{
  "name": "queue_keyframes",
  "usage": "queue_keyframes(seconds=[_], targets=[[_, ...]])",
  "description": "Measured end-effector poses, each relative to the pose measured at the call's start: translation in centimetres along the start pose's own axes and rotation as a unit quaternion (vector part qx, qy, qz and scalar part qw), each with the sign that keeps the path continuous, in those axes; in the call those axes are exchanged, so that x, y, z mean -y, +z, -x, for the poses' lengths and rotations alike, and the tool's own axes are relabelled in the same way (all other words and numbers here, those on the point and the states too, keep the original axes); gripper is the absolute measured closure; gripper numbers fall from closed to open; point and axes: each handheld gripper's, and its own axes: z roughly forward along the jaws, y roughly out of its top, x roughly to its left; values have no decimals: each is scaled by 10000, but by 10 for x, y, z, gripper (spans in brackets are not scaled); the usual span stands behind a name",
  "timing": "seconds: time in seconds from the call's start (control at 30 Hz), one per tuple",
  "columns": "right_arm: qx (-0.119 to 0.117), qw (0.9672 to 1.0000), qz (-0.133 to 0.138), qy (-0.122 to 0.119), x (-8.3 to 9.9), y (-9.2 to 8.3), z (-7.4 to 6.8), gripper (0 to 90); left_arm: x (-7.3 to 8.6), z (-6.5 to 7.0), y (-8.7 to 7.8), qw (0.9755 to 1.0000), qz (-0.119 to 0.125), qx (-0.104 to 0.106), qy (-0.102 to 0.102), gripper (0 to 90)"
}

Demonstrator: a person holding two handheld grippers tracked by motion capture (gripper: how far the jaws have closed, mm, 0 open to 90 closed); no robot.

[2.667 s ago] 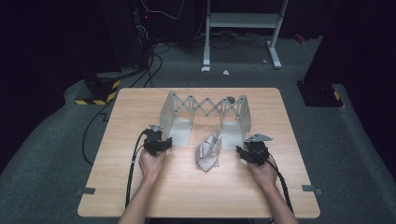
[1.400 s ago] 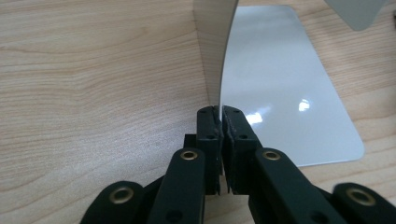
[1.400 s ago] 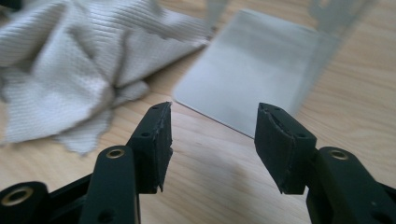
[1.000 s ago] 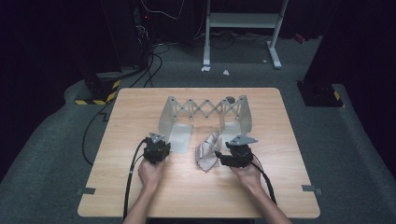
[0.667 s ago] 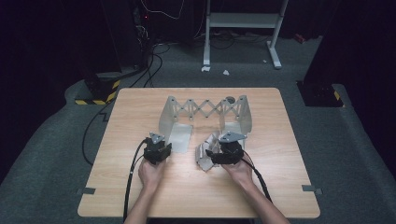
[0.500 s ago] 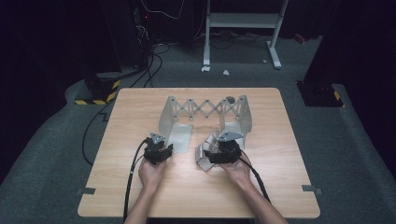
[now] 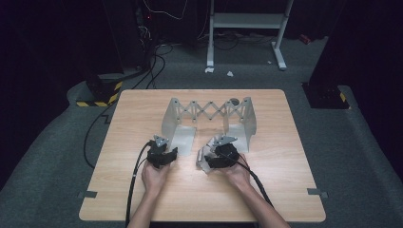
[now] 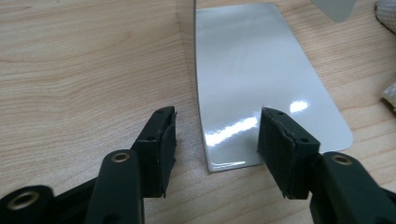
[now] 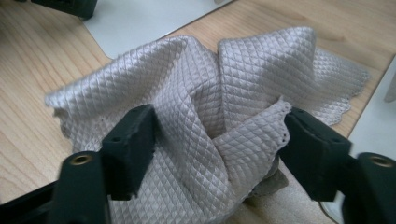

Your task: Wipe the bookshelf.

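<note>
Cloth (image 9: 205, 121): a quilted grey piece, crumpled, lying on the table (image 7: 285, 190) near the front, between the two feet of the rack (image 7: 209, 116) and just inside its right foot. In the high view the cloth (image 7: 203, 159) shows as a small heap at the tip of the right gripper (image 7: 215, 156).

Right gripper (image 9: 215, 140): jaws wide, one either side of a raised fold of the cloth. The fold stands between the pads and its scalloped edge reaches the right-hand pad; I cannot tell that either pad presses on it, so I judge it not yet gripped. The heap's longer run lies across the jaws, corner to corner, so a straight closing should take the middle fold.

Left gripper (image 8: 215, 140): jaws moderately wide and just been opening, nothing between them but bare table and the near corner of the rack's left foot (image 8: 261, 84), a glossy flat plate. The pads stand astride that corner without touching it. In the high view this gripper (image 7: 164, 154) sits at the plate's front edge.

Relation governing the next move: the cloth lies directly ahead of and inside the right jaws, well aside of the left ones. The right hand is plainly nearer.
</note>
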Motion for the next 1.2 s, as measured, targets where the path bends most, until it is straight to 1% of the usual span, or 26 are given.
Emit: queue_keyframes(seconds=[0.07, 0.13, 0.27, 0.37, 0.43, 0.53, 0.63, 0.7, 0.87, 0.9, 0.97, 1.0, 1.07, 1.13, 1.17, 1.2], targets=[[4, 10000, -42, -36, 1, 1, 0, 378, 0, 0, 0, 10000, -11, 3, 2, 449], [-80, 10000, -45, 20, 2, 1, 0, 447, 0, 0, 0, 10000, -11, 0, 7, 441], [-198, 9998, -10, -18, 2, 1, 0, 557, 0, 1, 0, 10000, -21, 3, 9, 433], [-287, 9996, 0, -45, 3, 0, -1, 635, 0, 1, 0, 10000, -11, 0, -10, 425], [-346, 9994, 6, -48, 3, 0, -1, 679, 0, 1, 0, 10000, -39, 4, 26, 412], [-395, 9991, 43, -152, 3, -2, -1, 739, 0, 2, 0, 10000, -43, 14, 41, 395], [-425, 9989, 84, -162, 5, -5, 1, 762, 0, 2, 0, 10000, -48, 20, 47, 388], [-435, 9989, 97, -126, 5, -10, 4, 768, 0, 2, 0, 10000, -47, 16, 49, 390], [-317, 9992, 188, -142, 6, -25, 10, 771, 1, 2, 0, 10000, -42, 23, 48, 391], [-317, 9992, 188, -142, 6, -25, 10, 771, 1, 2, 0, 10000, -42, 23, 48, 391], [-225, 9994, 248, -103, 8, -35, 15, 771, 1, 2, 0, 10000, -37, 28, 47, 391], [-225, 9994, 248, -103, 8, -35, 15, 771, 1, 2, 0, 10000, -37, 28, 47, 391], [-158, 9995, 258, -29, 10, -40, 20, 771, 1, 2, 0, 10000, -38, 28, 49, 391], [-48, 9997, 258, 28, 13, -45, 25, 771, 1, 2, 0, 10000, -37, 29, 45, 391], [14, 9996, 259, 68, 15, -47, 28, 771, 1, 2, -1, 10000, -38, 32, 45, 391], [110, 9994, 262, 179, 18, -51, 36, 771, 1, 2, -1, 10000, -38, 31, 47, 391]])
